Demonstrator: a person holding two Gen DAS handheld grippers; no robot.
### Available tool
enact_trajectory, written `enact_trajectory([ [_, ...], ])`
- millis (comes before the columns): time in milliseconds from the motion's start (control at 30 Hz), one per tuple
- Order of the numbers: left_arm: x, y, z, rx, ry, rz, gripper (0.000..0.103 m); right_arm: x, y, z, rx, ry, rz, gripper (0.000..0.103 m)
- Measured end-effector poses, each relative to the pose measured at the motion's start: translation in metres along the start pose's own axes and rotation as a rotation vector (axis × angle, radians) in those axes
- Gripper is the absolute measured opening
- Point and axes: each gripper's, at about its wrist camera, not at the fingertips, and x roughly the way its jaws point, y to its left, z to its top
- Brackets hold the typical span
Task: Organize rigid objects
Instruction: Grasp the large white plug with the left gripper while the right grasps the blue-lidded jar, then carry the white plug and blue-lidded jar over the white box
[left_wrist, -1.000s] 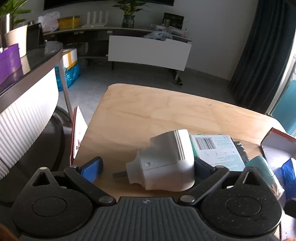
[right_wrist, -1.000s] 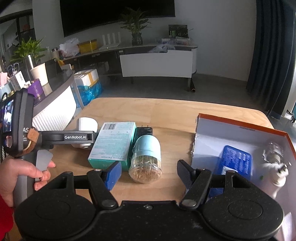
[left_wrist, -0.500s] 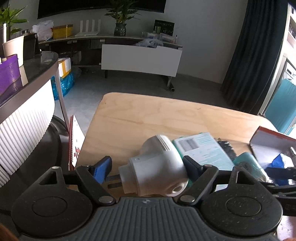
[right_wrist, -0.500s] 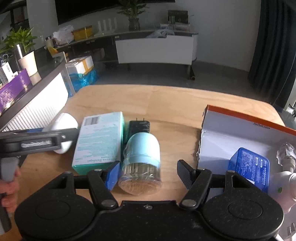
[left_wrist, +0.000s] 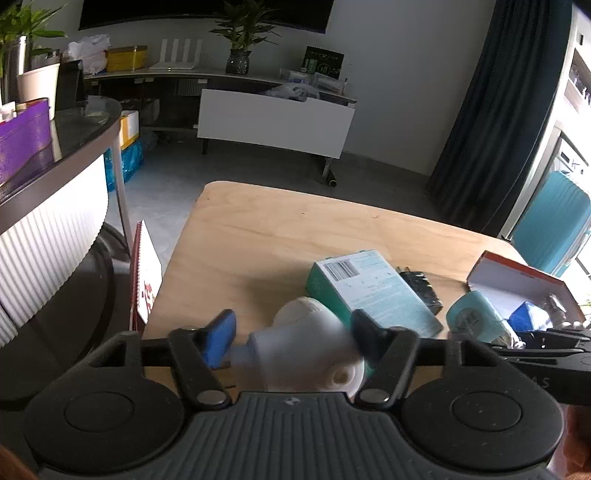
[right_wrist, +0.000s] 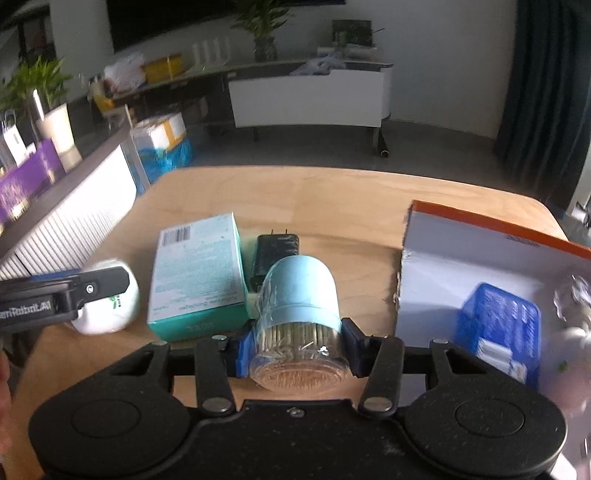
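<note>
Together we hold a two-fingered tool in each hand over a light wooden worktop (right_wrist: 332, 199). Our left tool (left_wrist: 295, 338) has just been closing, and its blue pad and dark pad now press on either side of a white plug adapter (left_wrist: 306, 347), which sits between them near the worktop's left edge. From the right wrist view the same adapter (right_wrist: 110, 310) shows as a white rounded shape, partly covered by the dark arm of the left tool.

Our right tool (right_wrist: 297, 350) has also just been closing, and its two pads now grip the clear lower part of a toothpick jar (right_wrist: 299, 321) lying on its side, its pale blue cap pointing away from us and its toothpick-filled end towards us.

Just left of the jar lies a teal box (right_wrist: 199, 277) with a barcode on top, flat on the worktop and between the jar and the adapter. Behind the jar, touching its cap, lies a black charger (right_wrist: 275, 253) with its two prongs pointing away.

To the right stands an open cardboard box (right_wrist: 480, 229) with an orange rim and white inside. It holds a blue packet (right_wrist: 498, 325) and a blurred white and clear item that we cannot identify.
</note>
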Motion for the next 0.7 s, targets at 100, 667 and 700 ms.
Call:
enact_trajectory([
  [100, -0.002, -0.003, -0.005, 0.011, 0.023, 0.009, 0.055, -0.015, -0.001, -0.003, -0.004, -0.002, 0.021, 0.058],
  [667, 0.016, 0.001, -0.030, 0.111, 0.001, 0.084, 0.090, -0.054, 0.008, -0.031, 0.009, -0.013, 0.066, 0.058],
  [700, 0.016, 0.002, -0.029, 0.110, -0.009, 0.079, 0.086, -0.055, 0.008, -0.032, 0.010, -0.016, 0.066, 0.058],
])
